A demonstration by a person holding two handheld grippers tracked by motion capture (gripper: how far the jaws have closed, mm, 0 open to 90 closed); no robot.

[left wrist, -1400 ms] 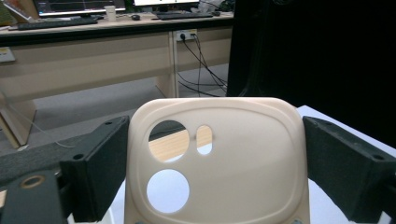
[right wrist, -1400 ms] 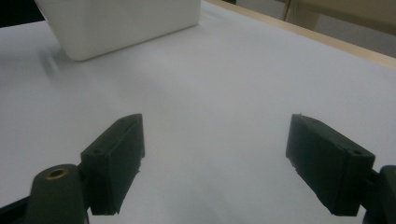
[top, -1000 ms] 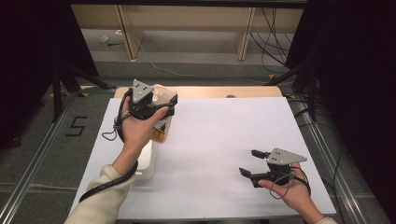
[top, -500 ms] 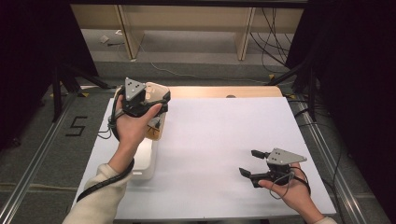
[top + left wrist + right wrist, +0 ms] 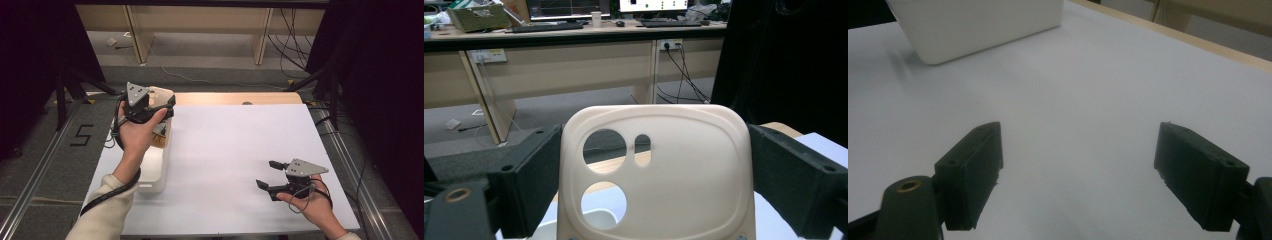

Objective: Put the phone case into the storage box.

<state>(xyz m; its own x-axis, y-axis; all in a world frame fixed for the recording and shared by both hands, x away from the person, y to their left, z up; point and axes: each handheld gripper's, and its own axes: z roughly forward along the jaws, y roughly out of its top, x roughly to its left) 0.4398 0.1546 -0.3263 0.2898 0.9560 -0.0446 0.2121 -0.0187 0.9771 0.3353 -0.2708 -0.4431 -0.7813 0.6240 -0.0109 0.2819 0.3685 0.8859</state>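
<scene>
Concrete floor and pale wooden desk frames lie behind a bench (image 5: 225,150) covered with a white sheet, its tan edge showing at the far side. White bin (image 5: 152,167) sits at the bench's left edge, long and rectangular; the person's left forearm crosses over it, so what is inside cannot be told, though a brown patch shows at its far end under the hand. Left tongs (image 5: 162,107) are raised above the far end of the bin, closed on a cream plastic panel (image 5: 656,175); in the left gripper view this panel stands upright between both jaws, rounded at the corners, pierced by two round holes and one small oval slot, with each jaw pressed to a side edge. Right tongs (image 5: 267,175) rest low at the near right of the bench, well apart from the bin, jaws spread wide with nothing between them. Against the frames half a second and a second back, the left hand with the panel has drifted further left and toward the far side; the right hand has not shifted.
</scene>
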